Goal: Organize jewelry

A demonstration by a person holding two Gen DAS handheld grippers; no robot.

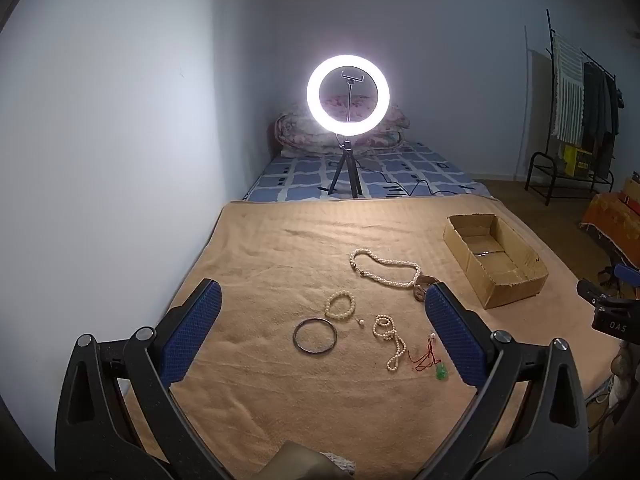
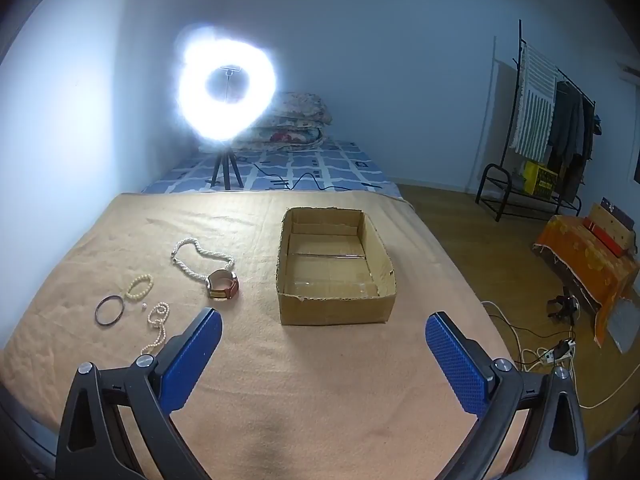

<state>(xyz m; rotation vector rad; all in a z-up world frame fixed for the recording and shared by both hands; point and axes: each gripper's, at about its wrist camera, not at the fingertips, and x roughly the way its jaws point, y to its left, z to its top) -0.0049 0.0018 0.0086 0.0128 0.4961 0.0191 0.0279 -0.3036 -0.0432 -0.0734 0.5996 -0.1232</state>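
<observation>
Loosely scattered pearl jewelry [image 1: 385, 266] beside open cardboard box [image 1: 516, 280]

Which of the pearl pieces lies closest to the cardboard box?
The long white pearl necklace, looped beside the watch; the others lie farther left.

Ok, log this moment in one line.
left tool: open, over jewelry | right tool: open, empty | box: empty

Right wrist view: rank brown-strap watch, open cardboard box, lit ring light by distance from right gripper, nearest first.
1. Brown-strap watch, left of centre on the tan blanket.
2. Open cardboard box, straight ahead; near wall roughly level with watch, too close to call.
3. Lit ring light, far left, on the bed.
</observation>
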